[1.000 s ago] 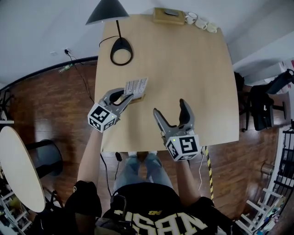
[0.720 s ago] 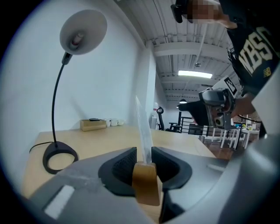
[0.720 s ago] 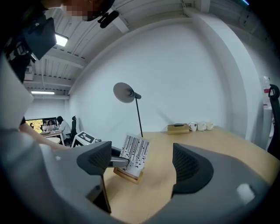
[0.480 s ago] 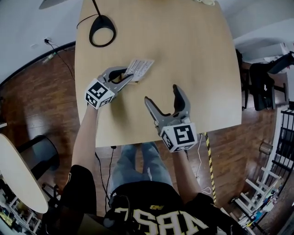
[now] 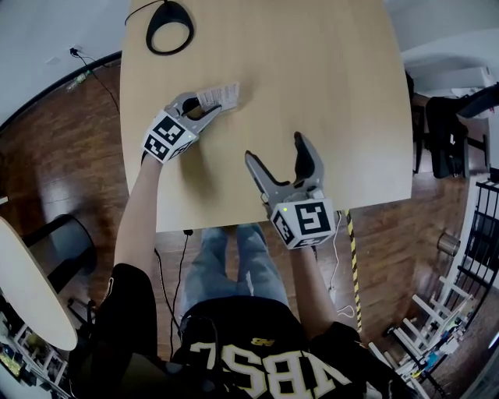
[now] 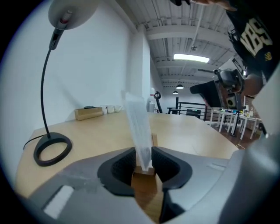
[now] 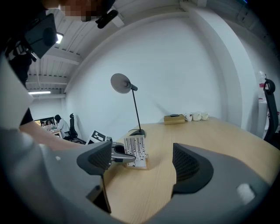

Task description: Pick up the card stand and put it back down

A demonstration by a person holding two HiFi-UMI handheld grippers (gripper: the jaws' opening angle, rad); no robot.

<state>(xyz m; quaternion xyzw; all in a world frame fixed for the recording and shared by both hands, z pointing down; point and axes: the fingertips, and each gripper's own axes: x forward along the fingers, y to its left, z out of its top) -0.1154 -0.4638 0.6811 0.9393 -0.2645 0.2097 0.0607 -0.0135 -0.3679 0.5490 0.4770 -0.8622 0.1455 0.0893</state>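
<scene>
The card stand (image 5: 219, 97) is between the jaws of my left gripper (image 5: 209, 115), which are clamped narrow on its wooden base. It is over the left part of the table (image 5: 327, 86), near the lamp (image 5: 168, 28); I cannot tell whether it touches the top. My right gripper (image 5: 274, 153) hovers well apart near the front edge, its jaws wide and empty.

The card stand (image 5: 220, 97) stands on the tabletop (image 5: 335, 86); the lamp base (image 5: 169, 15) lies at its eleven o'clock, the right gripper (image 5: 274, 150) at five.
</scene>
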